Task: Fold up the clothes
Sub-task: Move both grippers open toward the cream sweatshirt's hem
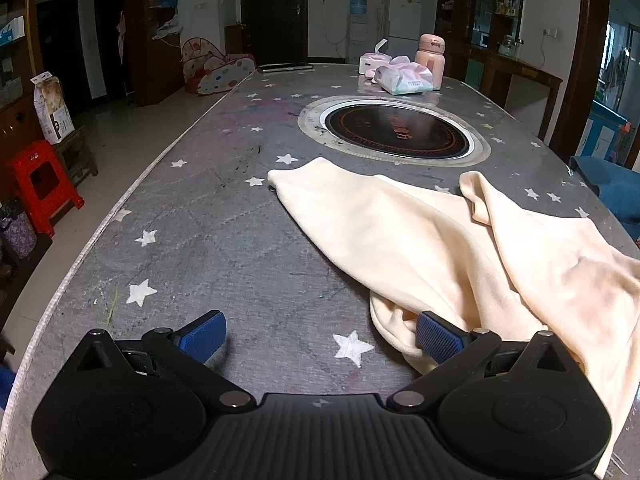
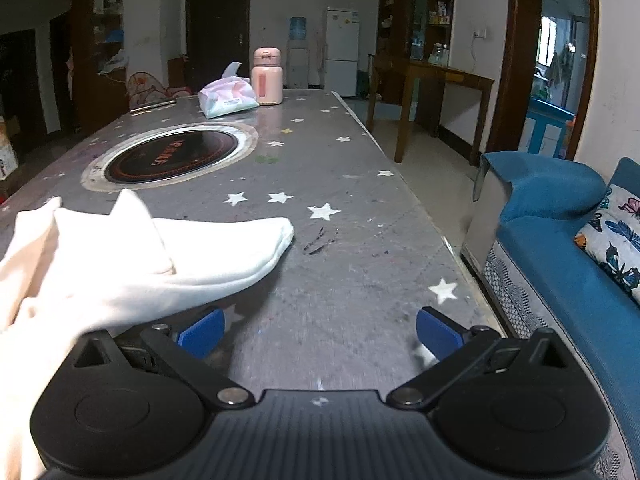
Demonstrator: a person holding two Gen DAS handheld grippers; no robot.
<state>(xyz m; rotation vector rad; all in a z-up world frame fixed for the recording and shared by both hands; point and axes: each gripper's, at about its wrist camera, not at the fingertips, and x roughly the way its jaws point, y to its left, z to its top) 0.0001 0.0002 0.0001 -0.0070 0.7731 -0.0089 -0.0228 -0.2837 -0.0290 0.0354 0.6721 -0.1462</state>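
Note:
A cream garment [image 1: 440, 240] lies crumpled on the grey star-patterned table [image 1: 200, 220], at the right of the left wrist view; it looks like trousers with two legs reaching away. My left gripper [image 1: 320, 338] is open, low over the table, its right finger [image 1: 438, 338] touching the garment's near edge. In the right wrist view the garment [image 2: 120, 264] lies at the left, one leg end pointing right. My right gripper [image 2: 320, 332] is open and empty, its left finger [image 2: 202, 334] just under the cloth's edge.
A round black hotplate [image 1: 396, 130] is set into the table's middle. A tissue pack [image 1: 404, 78] and a pink flask [image 1: 430, 60] stand at the far end. A red stool [image 1: 40, 184] is on the floor left, a blue sofa [image 2: 560, 248] right.

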